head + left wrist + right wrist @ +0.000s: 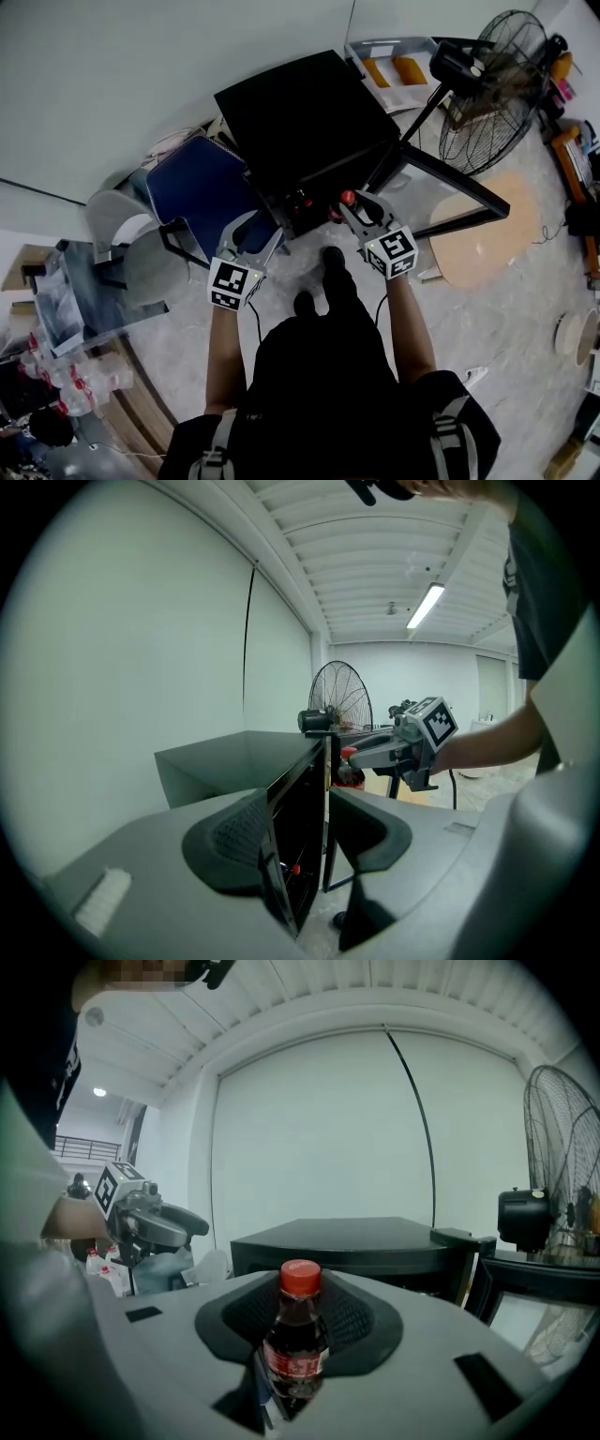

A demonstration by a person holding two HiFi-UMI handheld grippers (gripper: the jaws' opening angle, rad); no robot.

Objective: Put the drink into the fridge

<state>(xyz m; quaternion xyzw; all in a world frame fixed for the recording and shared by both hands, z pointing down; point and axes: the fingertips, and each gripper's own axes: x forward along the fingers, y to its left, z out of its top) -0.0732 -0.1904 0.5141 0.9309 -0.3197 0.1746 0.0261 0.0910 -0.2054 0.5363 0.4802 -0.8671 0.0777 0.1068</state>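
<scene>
Standing upright in the right gripper (364,208), the drink bottle (296,1354) is pinched at its body by both dark pads, which press on it from either side just below the red label. The bottle holds dark liquid, and its red cap (300,1278) rises above the pads. From the head view the cap sits just in front of the open front of the black fridge (300,112), outside the cabinet, with the fridge's flat top beyond it. Small red-topped items (302,201) show inside the fridge, low at its opening. The fridge door (461,192), a dark frame, is swung wide to the right. The left gripper (251,234) is held near the fridge's front left corner with its jaws spread. In the left gripper view the fridge's front edge shows in the gap between them, and whether either pad touches it I cannot tell. A blue chair (202,192) stands just left of the fridge, and a grey chair (120,225) is further left. A standing fan (492,89) is behind the open door, and a beige oval board (487,234) lies on the pale speckled floor (506,319) to the right.
</scene>
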